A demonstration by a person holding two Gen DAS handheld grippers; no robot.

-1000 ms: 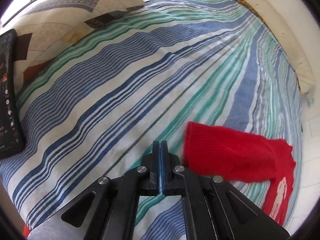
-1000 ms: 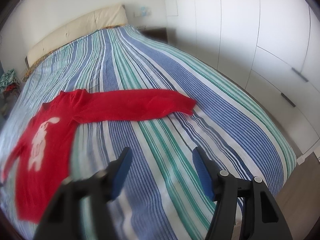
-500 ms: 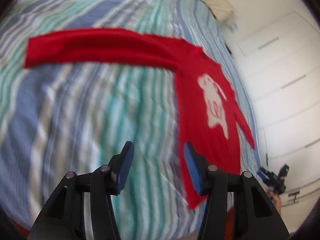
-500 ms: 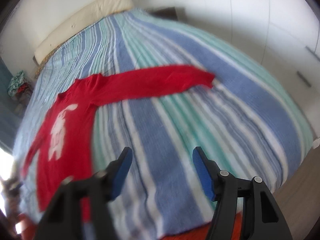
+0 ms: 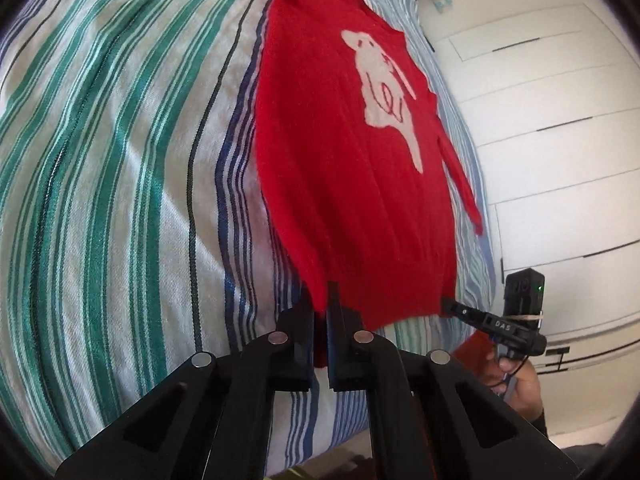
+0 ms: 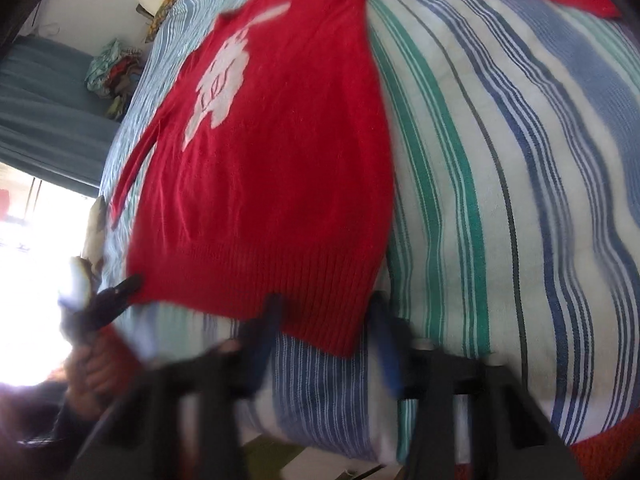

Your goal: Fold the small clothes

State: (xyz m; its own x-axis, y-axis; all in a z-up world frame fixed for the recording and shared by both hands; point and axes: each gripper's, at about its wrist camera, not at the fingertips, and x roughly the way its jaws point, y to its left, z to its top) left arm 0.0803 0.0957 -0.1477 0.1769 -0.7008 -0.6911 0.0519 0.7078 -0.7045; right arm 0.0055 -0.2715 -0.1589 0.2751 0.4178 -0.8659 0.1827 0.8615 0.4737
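Left hand-held gripper (image 5: 320, 304) pinches red sweater (image 5: 352, 160) hem; right (image 6: 324, 320) seemingly open.

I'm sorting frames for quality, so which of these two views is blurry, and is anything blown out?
Left wrist view: sharp on the red sweater and left gripper, fisheye-bent edges. Right wrist view: motion-smeared, right gripper blurred worst, window area at lower left blown out white.

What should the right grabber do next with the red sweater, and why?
Probably shut the right gripper on the sweater's bottom corner. Its fingers sit open on either side of that corner, while the left gripper is pinching the other bottom corner, so both could then lift together.
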